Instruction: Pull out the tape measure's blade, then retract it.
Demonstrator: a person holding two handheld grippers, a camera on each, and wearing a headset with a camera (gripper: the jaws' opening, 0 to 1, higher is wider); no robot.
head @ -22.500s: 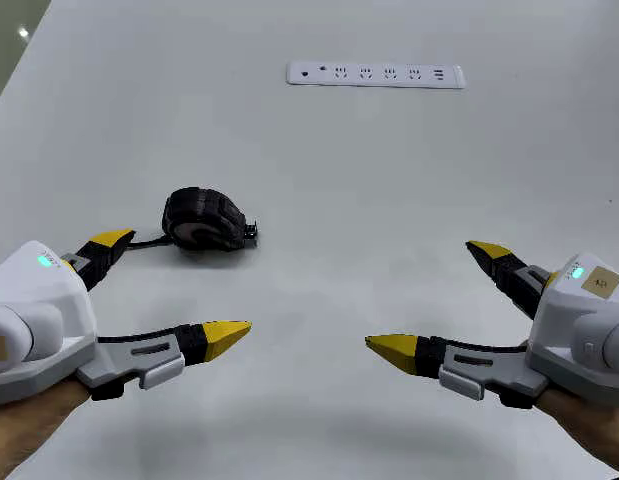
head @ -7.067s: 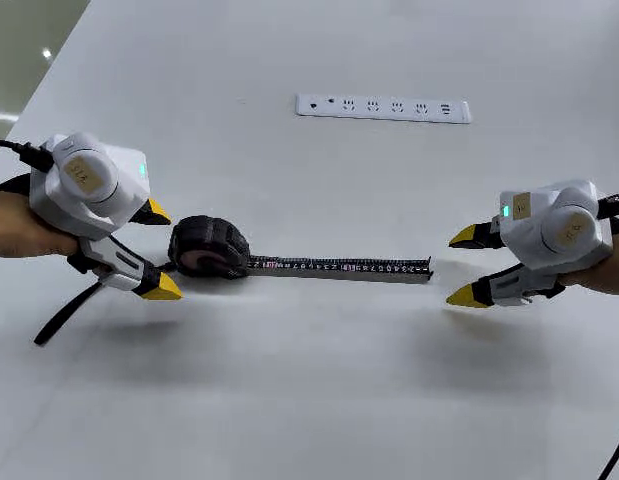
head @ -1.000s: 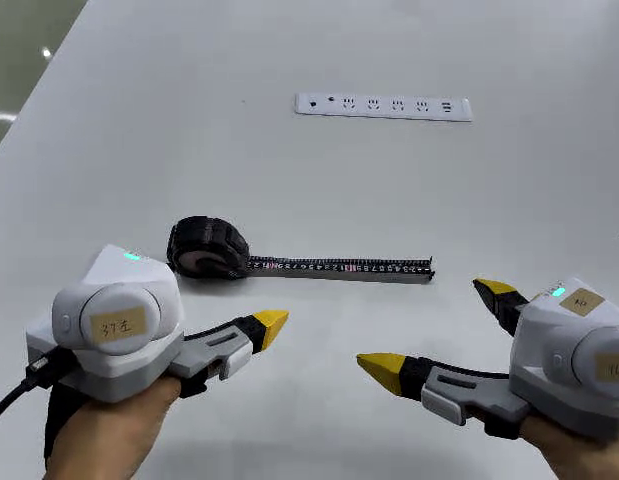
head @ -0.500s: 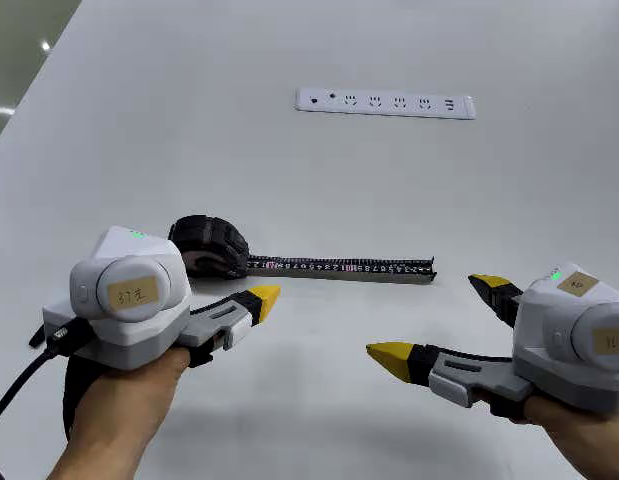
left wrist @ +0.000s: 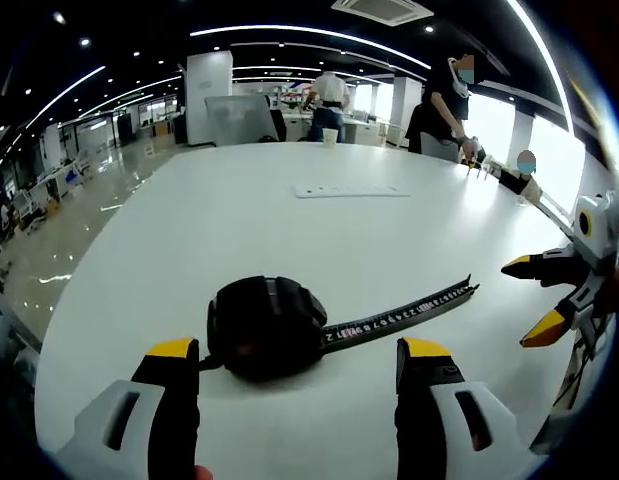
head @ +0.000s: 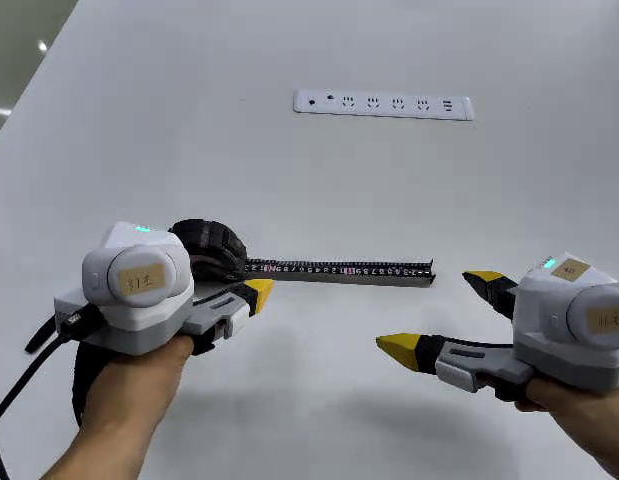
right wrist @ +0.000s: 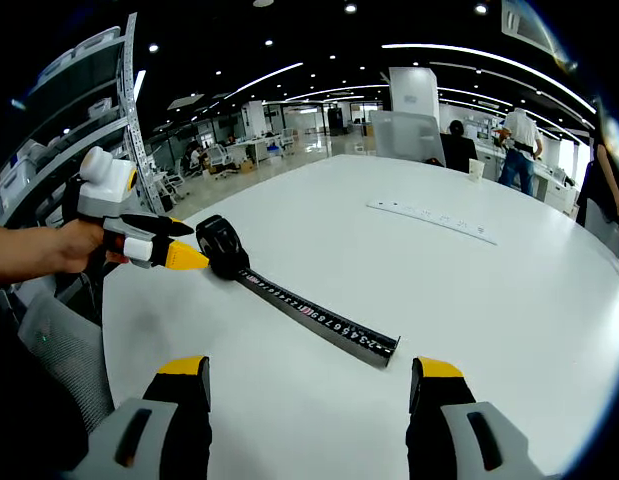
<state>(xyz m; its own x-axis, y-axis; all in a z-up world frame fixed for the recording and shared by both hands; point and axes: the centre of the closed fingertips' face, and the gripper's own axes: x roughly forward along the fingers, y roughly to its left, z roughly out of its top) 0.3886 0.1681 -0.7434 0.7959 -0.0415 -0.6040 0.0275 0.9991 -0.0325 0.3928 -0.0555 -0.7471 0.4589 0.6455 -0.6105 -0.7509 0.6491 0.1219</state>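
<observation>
Table (head: 319, 180): white, wide.
Left gripper (left wrist: 298, 348): jaws spread wide, empty, just near of the tape's case.
Right gripper (head: 440, 312): jaws apart, empty, near the blade's right end.
Power strip (head: 383, 104): far side.
Tape measure (head: 211, 246): black case left of centre.
Blade (head: 339, 269): extended rightward, flat.

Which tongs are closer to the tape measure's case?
The left tongs, open just in front of the black case; the right tongs face the blade's free end.
</observation>
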